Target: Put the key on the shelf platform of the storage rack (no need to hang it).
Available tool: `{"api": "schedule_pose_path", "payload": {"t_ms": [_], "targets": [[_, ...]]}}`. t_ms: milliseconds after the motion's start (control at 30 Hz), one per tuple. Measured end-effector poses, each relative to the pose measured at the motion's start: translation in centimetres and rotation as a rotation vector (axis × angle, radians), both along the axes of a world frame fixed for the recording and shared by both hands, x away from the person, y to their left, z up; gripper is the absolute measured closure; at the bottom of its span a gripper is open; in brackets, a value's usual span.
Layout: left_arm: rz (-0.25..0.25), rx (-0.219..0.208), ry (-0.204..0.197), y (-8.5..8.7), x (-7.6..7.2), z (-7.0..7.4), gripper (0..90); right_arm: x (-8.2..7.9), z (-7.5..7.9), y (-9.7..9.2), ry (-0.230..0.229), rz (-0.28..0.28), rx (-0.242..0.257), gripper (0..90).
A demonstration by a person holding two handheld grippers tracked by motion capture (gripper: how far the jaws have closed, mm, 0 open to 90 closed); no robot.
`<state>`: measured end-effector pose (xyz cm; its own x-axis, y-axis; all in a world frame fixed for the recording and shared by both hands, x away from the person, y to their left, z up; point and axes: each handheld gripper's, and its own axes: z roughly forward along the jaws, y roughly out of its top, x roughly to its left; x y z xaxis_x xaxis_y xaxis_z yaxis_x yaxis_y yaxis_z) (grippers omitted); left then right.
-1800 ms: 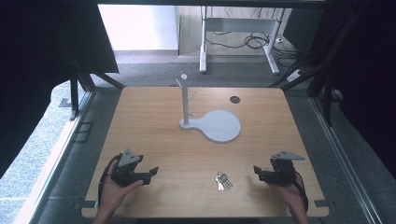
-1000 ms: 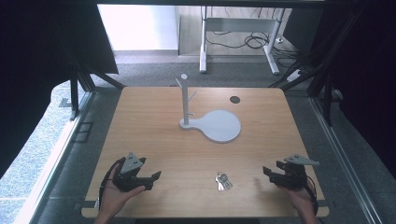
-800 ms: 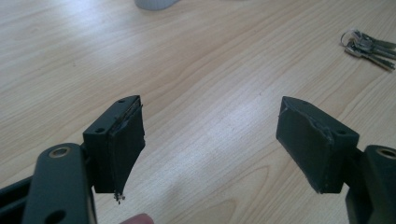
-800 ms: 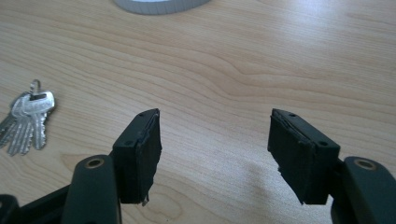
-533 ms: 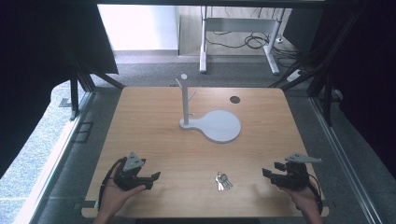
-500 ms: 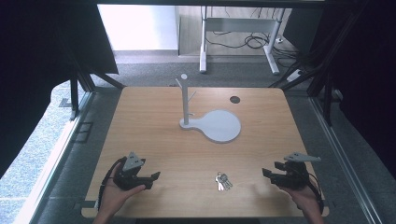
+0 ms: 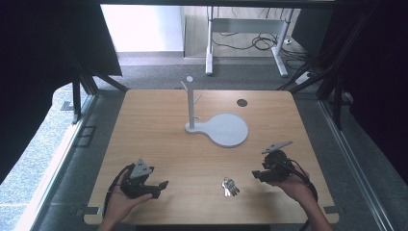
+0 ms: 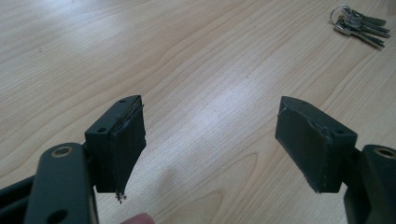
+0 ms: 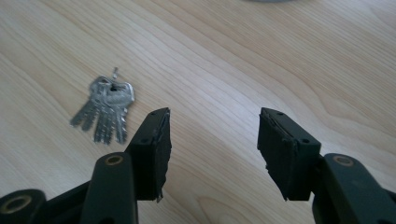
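Observation:
A bunch of silver keys point(image 7: 230, 186) lies flat on the wooden table point(image 7: 159, 130) near its front edge. My right gripper point(image 7: 256, 175) hovers just right of the keys, pointing left at them. In the right gripper view the keys point(image 9: 106, 109) lie left of and beyond my gripper point(image 9: 212, 140). Its jaws have just been closing, and they stand open with bare wood between them. My left gripper point(image 7: 161, 188) rests at the front left, open and empty point(image 8: 210, 135), with the keys point(image 8: 359, 21) far off at the top right.
A thin white stand with side pegs point(image 7: 191, 103) rises from a grey base plate whose round disc point(image 7: 226, 130) lies at the table's middle. A small dark round spot point(image 7: 242, 102) marks the far right of the tabletop. Dark frames flank both sides.
My right gripper has moved left and away from the front edge, lifting a little, and its jaws have narrowed. The left gripper and the keys have stayed put.

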<state>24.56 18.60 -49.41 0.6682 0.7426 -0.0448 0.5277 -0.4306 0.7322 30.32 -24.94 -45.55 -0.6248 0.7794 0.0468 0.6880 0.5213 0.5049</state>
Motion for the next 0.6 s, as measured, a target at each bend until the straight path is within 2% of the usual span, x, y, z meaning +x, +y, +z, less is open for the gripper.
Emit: {"api": "schedule_pose_path", "payload": {"t_ms": [133,200,400,600], "targets": [[0.002,-0.003,-0.004,0.0,0.0,0.1,24.5,0.3,0.2,0.9,0.016,0.016,-0.006,46.8],[0.0,-0.003,-0.002,-0.1,0.0,0.1,24.5,0.5,0.5,1.6,0.033,0.045,-0.008,48.7],[-0.007,0.014,0.001,-0.4,-0.1,-0.1,24.5,1.0,0.6,3.2,0.067,0.085,-0.007,51.1],[-0.008,0.023,0.002,-0.4,-0.2,-0.2,24.5,1.4,0.2,5.3,0.102,0.127,-0.048,51.4]]}}
